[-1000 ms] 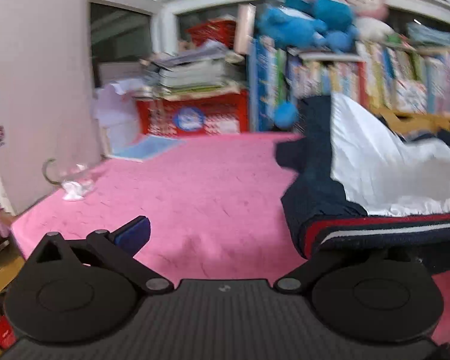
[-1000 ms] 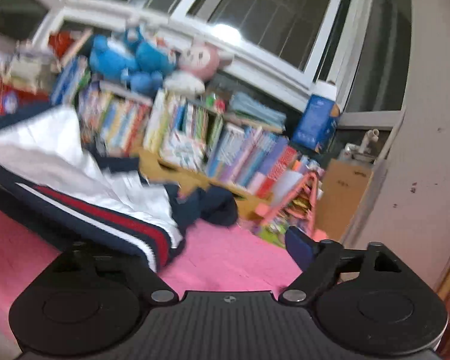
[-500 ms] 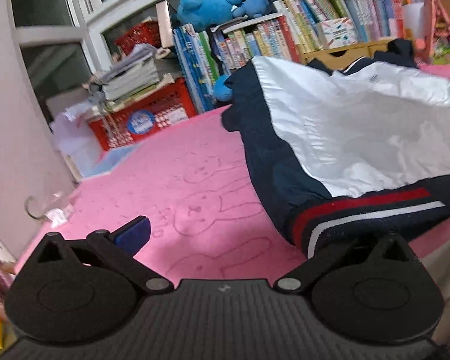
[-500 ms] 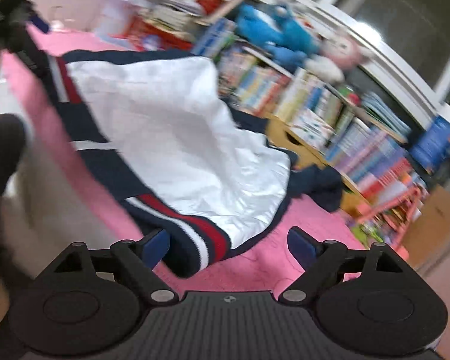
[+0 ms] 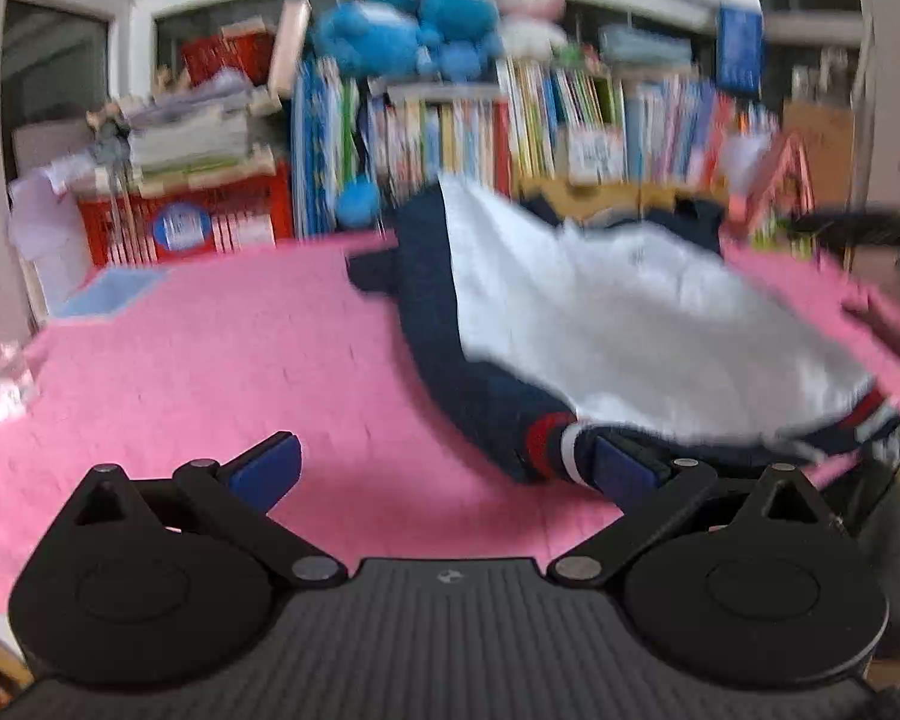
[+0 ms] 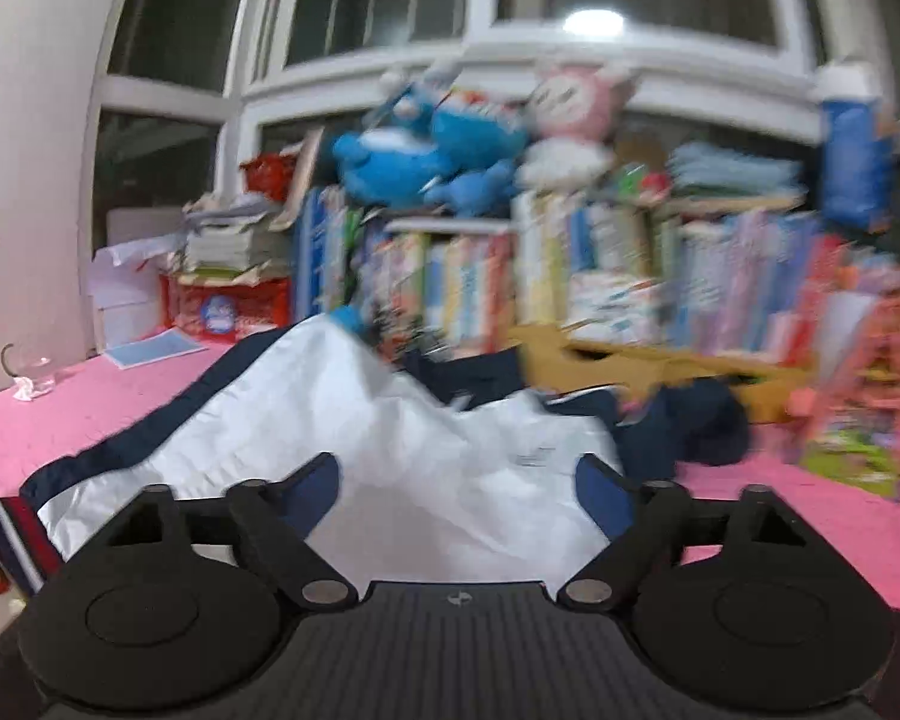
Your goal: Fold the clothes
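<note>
Right wrist, claw (image 6: 456, 483) now off jacket (image 6: 390, 438)

Home, child's room — crowded bookshelf (image 6: 600, 276), plush toys (image 6: 426, 150) on top, pink play mat (image 5: 210, 360).

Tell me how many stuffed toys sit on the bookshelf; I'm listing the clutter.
2 clear: a blue plush atop the books, a pink-and-white plush to its right. Blur may hide others.
</note>
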### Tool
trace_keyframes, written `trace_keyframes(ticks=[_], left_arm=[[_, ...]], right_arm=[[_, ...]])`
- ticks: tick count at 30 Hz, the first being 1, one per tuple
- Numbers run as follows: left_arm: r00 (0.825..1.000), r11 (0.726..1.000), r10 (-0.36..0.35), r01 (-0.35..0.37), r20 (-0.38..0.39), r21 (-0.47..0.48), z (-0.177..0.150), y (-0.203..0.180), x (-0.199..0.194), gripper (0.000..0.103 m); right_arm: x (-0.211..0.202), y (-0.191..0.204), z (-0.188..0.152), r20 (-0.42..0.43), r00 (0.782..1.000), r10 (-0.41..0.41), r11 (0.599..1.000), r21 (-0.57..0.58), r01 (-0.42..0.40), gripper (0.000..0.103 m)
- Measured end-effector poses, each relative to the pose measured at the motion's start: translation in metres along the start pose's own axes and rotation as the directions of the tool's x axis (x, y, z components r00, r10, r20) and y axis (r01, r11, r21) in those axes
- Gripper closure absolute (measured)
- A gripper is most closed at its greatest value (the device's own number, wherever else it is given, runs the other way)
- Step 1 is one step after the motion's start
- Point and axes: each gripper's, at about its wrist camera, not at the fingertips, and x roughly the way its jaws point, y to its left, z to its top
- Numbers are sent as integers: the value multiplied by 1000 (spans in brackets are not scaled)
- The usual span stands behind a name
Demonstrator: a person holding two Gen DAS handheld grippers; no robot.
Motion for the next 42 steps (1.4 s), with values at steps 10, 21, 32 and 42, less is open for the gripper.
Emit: trace_keyframes(ticks=[10, 21, 32, 42], left_arm=[[992, 980, -67, 85, 105, -180, 53, 48, 19, 0], [995, 912, 90, -102, -48, -396, 112, 90, 200, 0], [966, 972, -195, 213, -167, 103, 112, -14, 266, 60], [990, 958, 83, -110, -112, -263, 117, 71, 255, 6]], right_arm=[[164, 27, -20, -258, 954, 150, 985, 126, -121, 45], [177, 20, -43, -291, 950, 115, 990, 116, -84, 40], [178, 8, -40, -272, 951, 147, 975, 201, -94, 35], [180, 18, -39, -293, 948, 120, 988, 132, -84, 29]])
